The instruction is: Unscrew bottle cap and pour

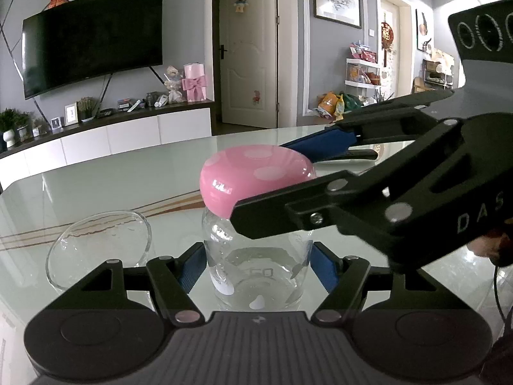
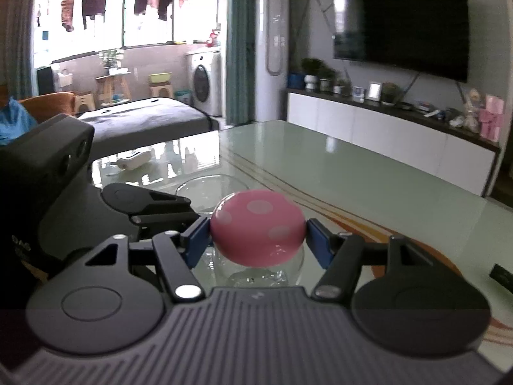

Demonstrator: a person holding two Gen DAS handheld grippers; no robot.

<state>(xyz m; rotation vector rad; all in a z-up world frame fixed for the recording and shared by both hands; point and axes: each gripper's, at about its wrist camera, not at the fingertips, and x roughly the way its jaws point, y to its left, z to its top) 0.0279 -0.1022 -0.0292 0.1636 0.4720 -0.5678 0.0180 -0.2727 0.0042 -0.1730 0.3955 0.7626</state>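
A clear glass bottle (image 1: 256, 276) with a pink dotted mushroom-shaped cap (image 1: 253, 176) stands on the glass table. My left gripper (image 1: 258, 268) is shut on the bottle's body, blue pads against both sides. My right gripper (image 2: 258, 239) comes in from the right in the left wrist view and is shut on the pink cap (image 2: 258, 226), pads touching its left and right sides. An empty clear glass cup (image 1: 97, 250) stands just left of the bottle; its rim shows behind the cap in the right wrist view (image 2: 205, 189).
The pale green glass tabletop (image 1: 128, 179) stretches ahead. A white object (image 2: 133, 162) lies at the far table end. A dark object (image 2: 501, 276) lies at the right edge. A TV and a white cabinet stand beyond.
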